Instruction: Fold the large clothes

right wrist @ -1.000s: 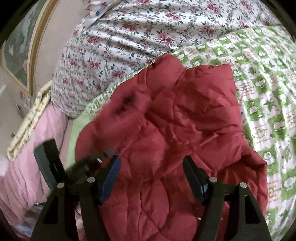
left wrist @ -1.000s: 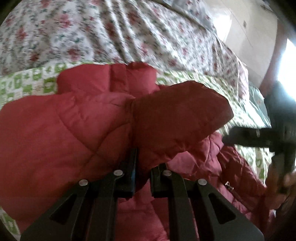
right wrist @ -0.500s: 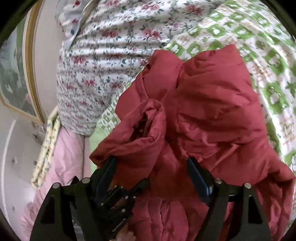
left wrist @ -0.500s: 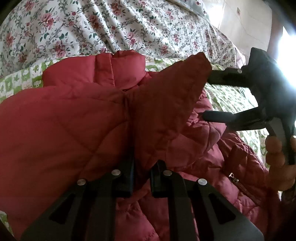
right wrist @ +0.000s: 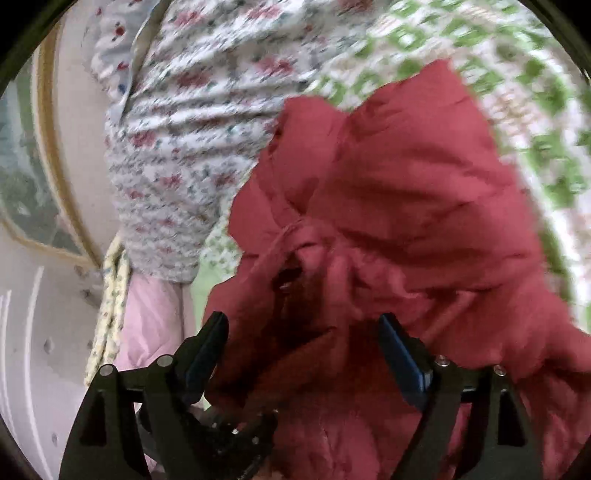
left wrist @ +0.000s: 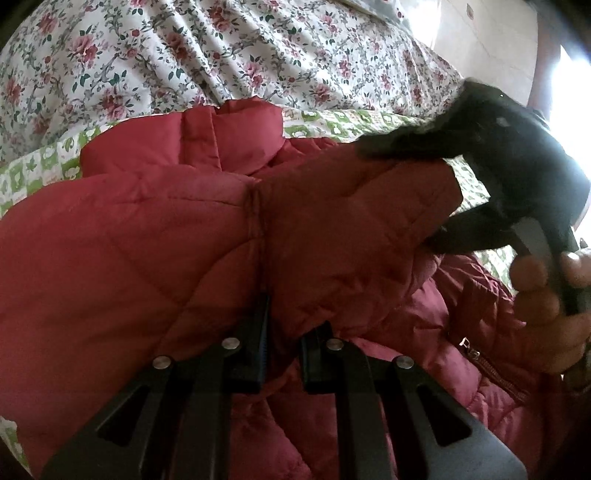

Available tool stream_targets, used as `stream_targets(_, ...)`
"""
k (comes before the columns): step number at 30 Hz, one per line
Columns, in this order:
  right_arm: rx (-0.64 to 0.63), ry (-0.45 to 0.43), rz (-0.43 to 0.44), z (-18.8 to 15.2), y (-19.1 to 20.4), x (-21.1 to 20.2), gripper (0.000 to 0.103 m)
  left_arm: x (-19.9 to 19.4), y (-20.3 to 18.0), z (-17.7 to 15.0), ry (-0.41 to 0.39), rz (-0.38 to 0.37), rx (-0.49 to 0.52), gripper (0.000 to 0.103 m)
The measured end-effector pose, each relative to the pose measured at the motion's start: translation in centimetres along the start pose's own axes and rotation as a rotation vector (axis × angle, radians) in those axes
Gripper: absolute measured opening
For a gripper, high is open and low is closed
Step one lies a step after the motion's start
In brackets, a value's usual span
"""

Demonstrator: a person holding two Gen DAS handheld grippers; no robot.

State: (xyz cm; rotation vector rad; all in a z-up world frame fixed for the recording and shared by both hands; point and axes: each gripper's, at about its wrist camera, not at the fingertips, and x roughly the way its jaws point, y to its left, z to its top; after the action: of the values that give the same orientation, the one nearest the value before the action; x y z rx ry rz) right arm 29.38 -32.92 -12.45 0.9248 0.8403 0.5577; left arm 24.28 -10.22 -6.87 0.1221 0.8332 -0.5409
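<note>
Nearest the left wrist camera, the left claw (left wrist: 282, 354) is clenched on a fold of the quilted dark-red padded jacket (left wrist: 155, 236), with the fabric pinched between its two black fingers (left wrist: 255, 343). The jacket bulges up over the claw and spreads across the bed, its zip (left wrist: 484, 360) lying low on the right side. Just beyond, the jacket's puffy sleeve (left wrist: 362, 206) sits between the fingers of the right claw (left wrist: 402, 192), one finger on top of it and one beneath; these jaws are closing and I cannot tell whether the pads press the cloth yet. A hand (left wrist: 550, 295) grips that claw's handle at the right edge.

From the right wrist camera, the right claw (right wrist: 301, 354) has its blue-padded fingers (right wrist: 400, 358) spread wide around a bunched mass of the jacket (right wrist: 417, 206). Under the jacket lies a green-and-white checked bedsheet (left wrist: 332, 123). Farther back is a white quilt with red roses (left wrist: 207, 55), and beyond that a pale wall (left wrist: 491, 33).
</note>
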Motion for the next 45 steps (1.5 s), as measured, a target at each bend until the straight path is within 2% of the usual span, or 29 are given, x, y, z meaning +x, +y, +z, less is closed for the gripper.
stream_targets(1, -0.021, 0.007, -0.022, 0.0, 0.4, 0.4, 0.041, -0.2, 0.1, 0.0, 0.01, -0.007, -0.003, 0.012)
stream_targets(2, -0.036, 0.017, -0.041, 0.1, 0.6, 0.6, 0.024, -0.7, 0.2, 0.0, 0.016, -0.021, -0.009, 0.015)
stream_targets(3, -0.049, 0.02, -0.063, 0.2, 0.8, 0.8, 0.016, -1.2, 0.3, 0.0, 0.016, -0.037, -0.017, 0.018)
stream_targets(7, -0.124, -0.023, -0.128, 0.2, 1.8, -0.4, 0.011, -4.8, 1.7, -0.1, -0.018, -0.108, -0.076, 0.018)
stream_targets(12, -0.176, -0.094, -0.146, 0.2, 2.5, -3.3, 0.01, -9.1, 5.2, 0.6, -0.109, -0.044, -0.148, 0.018)
stream_targets(15, -0.23, -0.105, -0.212, 0.0, 2.8, -3.7, 0.01, -9.8, 8.3, 1.6, -0.136, 0.005, -0.206, 0.018)
stream_targets(17, -0.266, -0.102, -0.285, -0.2, 2.5, -3.0, 0.01, -9.0, 10.3, 2.2, -0.117, 0.038, -0.24, 0.018)
stream_targets(20, -0.289, -0.086, -0.348, -0.3, 1.3, -1.8, 0.01, -6.3, 12.9, 2.4, -0.047, 0.054, -0.291, 0.018)
stream_targets(23, -0.303, -0.081, -0.39, -0.6, 0.3, -1.0, 0.012, -3.6, 14.7, 1.1, 0.025, 0.022, -0.352, 0.018)
stream_targets(26, -0.309, -0.093, -0.43, -1.0, 0.0, -1.1, 0.017, -2.5, 15.2, -0.2, 0.043, -0.011, -0.386, 0.018)
stream_targets(28, -0.316, -0.103, -0.464, -1.1, 0.4, -1.7, 0.031, -2.2, 14.9, -0.5, 0.048, 0.002, -0.38, 0.018)
stream_targets(31, -0.36, -0.188, -0.527, -1.6, 2.6, -3.6, 0.034, -1.8, 14.1, -0.5, 0.054, 0.041, -0.35, 0.018)
stream_targets(33, -0.445, -0.299, -0.545, -2.5, 5.4, -5.3, 0.035, -1.6, 13.6, -0.4, 0.055, 0.066, -0.33, 0.018)
stream_targets(34, -0.471, -0.319, -0.546, -2.8, 6.2, -5.5, 0.036, -1.6, 13.6, -0.4, 0.055, 0.075, -0.327, 0.018)
stream_targets(35, -0.506, -0.317, -0.539, -3.1, 7.1, -5.2, 0.036, -1.6, 13.8, -0.5, 0.056, 0.08, -0.327, 0.018)
stream_targets(38, -0.579, -0.194, -0.511, -3.7, 7.9, -1.9, 0.037, -1.6, 14.1, -0.5, 0.058, 0.088, -0.327, 0.018)
stream_targets(42, -0.605, -0.065, -0.619, -4.0, 5.0, 2.6, 0.037, -1.9, 13.8, -0.4, 0.057, 0.112, -0.301, 0.018)
stream_targets(45, -0.624, -0.059, -0.646, -4.0, 3.4, 3.4, 0.037, -3.2, 13.2, -0.1, 0.063, 0.136, -0.272, 0.018)
